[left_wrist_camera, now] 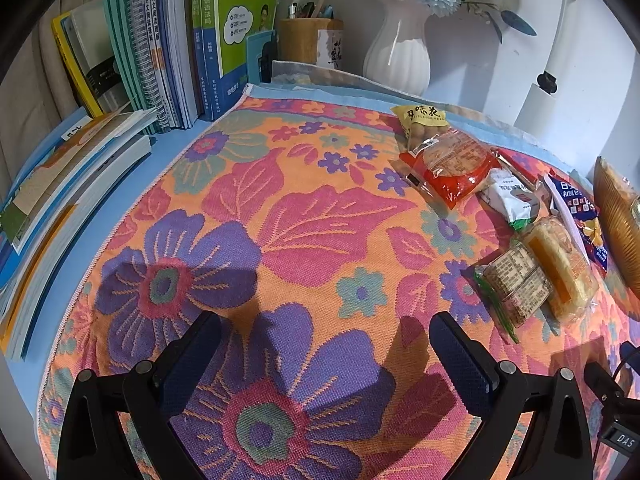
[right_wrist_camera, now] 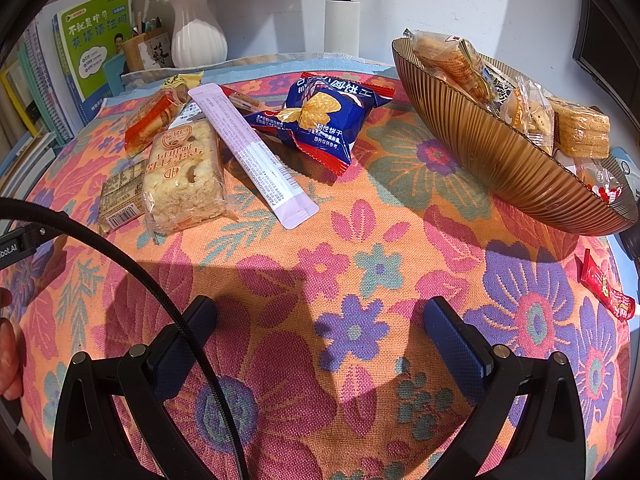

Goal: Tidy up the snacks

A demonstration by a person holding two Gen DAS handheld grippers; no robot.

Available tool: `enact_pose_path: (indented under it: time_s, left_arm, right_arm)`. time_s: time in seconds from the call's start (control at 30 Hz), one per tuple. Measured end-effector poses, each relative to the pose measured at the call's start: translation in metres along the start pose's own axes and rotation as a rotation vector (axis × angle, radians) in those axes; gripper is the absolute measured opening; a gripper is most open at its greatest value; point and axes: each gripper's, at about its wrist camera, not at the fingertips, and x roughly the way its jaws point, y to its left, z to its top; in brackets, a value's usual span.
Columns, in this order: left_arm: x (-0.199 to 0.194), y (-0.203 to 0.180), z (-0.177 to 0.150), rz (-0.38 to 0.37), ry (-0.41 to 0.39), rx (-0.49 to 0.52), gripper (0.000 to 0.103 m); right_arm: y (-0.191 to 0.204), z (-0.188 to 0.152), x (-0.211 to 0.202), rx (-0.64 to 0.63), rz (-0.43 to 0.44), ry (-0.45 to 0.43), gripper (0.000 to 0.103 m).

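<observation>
In the right wrist view the loose snacks lie in a cluster across the upper left and upper centre of the frame, ahead of the right gripper (right_wrist_camera: 320, 336), while the ribbed amber bowl (right_wrist_camera: 492, 160), already heaped with wrapped biscuits, sits at the upper right on the floral cloth (right_wrist_camera: 360, 264). The nearest piece to that gripper looks to be the lilac stick sachet (right_wrist_camera: 252, 152), whose long axis runs diagonally from upper left down to lower right, its lower end pointing toward the open ground in front of the fingers; touching its right side is the blue biscuit packet (right_wrist_camera: 320, 114), and against its left side is the clear-wrapped rice-crisp bar (right_wrist_camera: 186, 172). A small red sachet (right_wrist_camera: 606, 294) lies apart at the right edge, below the bowl. The right gripper's jaws are spread wide with only cloth between them, holding nothing. In the left wrist view the left gripper (left_wrist_camera: 324, 350) is likewise wide open and empty over bare cloth, and the same snack cluster, headed by a red-wrapped cake (left_wrist_camera: 448, 168), sits well off to its upper right, with the bowl's edge only just showing at the far right. By my judgement the right gripper is the better placed, sitting between the snacks and the bowl, and a grasp on the sachet would want the jaws closing across its narrow width.
</observation>
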Motion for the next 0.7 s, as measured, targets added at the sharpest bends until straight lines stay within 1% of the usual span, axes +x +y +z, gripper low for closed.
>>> enact_pose_path:
  time_s: [0.7]
  left_arm:
    - [0.0002,0.0009,0.0,-0.001,-0.002,-0.007,0.103]
  right_arm:
    - [0.0,-0.0001,0.0,0.0,0.0,0.001,0.103]
